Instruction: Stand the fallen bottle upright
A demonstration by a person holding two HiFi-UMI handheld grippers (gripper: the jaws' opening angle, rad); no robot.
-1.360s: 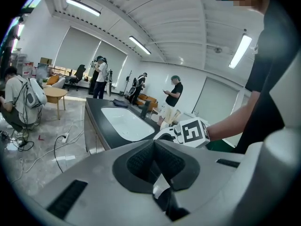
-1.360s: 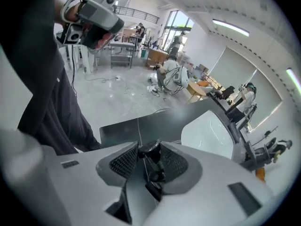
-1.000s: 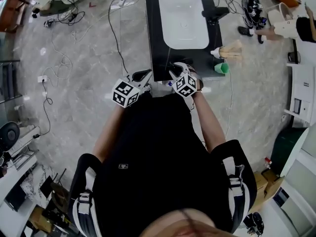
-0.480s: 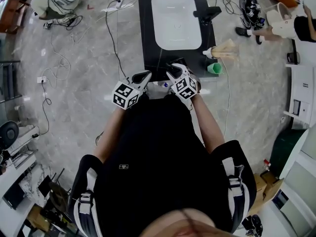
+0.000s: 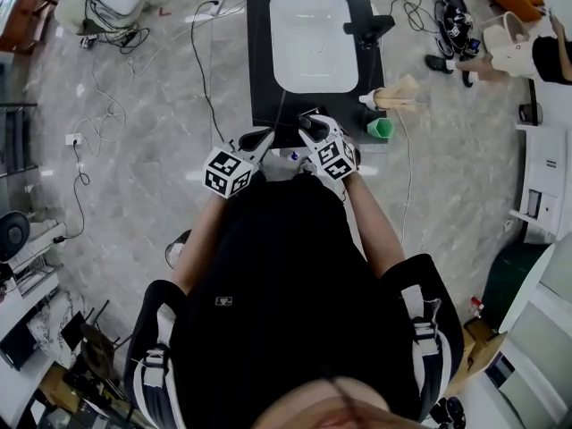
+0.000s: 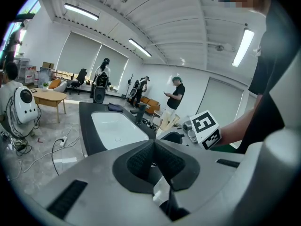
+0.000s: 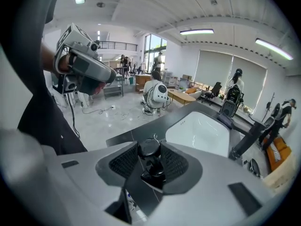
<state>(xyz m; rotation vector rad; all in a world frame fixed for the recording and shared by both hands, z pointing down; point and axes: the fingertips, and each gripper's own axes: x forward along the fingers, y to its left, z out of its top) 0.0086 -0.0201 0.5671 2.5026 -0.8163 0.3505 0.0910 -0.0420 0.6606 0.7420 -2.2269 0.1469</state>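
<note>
Black counter (image 5: 259,79) with white sink (image 5: 313,25) at 12 o'clock. Right gripper (image 5: 310,125) clamped on dark bottle (image 7: 151,166), cap near the jaw tips. Left gripper (image 5: 261,138) at its 9 o'clock, jaws together. Green cup (image 5: 380,129) at 3 o'clock, contents unclear. Since 1 s ago counter slid up-frame, grips unchanged

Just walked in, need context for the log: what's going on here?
A person stands at the near end of a dark counter with a white sink, a claw in each hand. The right claw is shut on a small dark bottle above the counter's near end. The left claw is shut and empty, held beside it. Whether the bottle is upright is unclear.
</note>
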